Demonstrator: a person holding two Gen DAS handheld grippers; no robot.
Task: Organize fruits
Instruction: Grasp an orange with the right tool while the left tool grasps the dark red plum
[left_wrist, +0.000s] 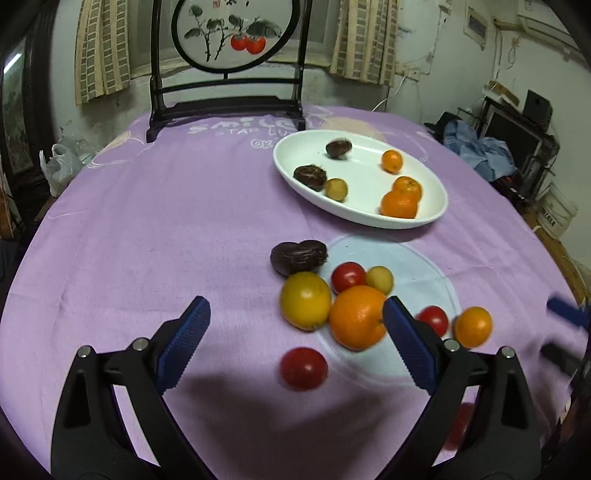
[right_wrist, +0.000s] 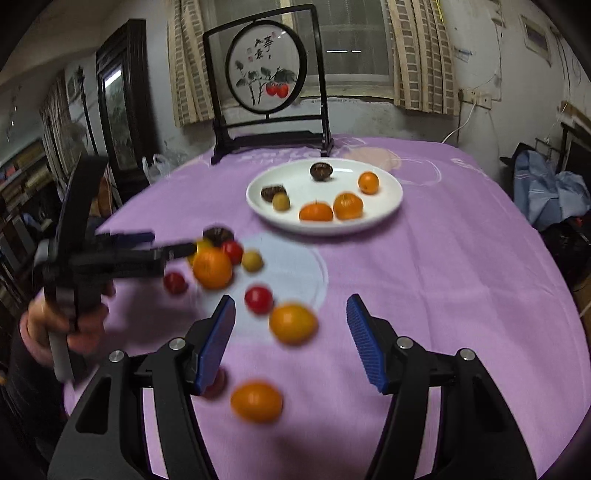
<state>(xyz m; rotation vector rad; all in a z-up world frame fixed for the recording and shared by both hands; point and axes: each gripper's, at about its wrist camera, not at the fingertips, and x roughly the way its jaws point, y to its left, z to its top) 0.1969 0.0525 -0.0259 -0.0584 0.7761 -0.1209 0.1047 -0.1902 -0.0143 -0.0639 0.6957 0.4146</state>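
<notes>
right view only: hand (right_wrist: 70, 325) | left tongs (right_wrist: 162, 245) blurred; seemingly empty

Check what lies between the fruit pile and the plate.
Only bare purple cloth separates the pile from the plate; the right wrist view shows it.

I worked at a round worktop (right_wrist: 461, 258) under a purple cloth. At its far edge stood a dark-framed round screen (right_wrist: 266, 79) painted with leaves and two red fruits. Behind it a window (right_wrist: 351, 44) was flanked by checked beige curtains (right_wrist: 421, 55), set in a stained pale wall (right_wrist: 369, 118). A dark glass-fronted cabinet (right_wrist: 118, 99) and bookshelves (right_wrist: 22, 173) stood on one side; blue cloth (right_wrist: 546, 192) was heaped on the other. An air conditioner (left_wrist: 543, 22) hung high.
</notes>
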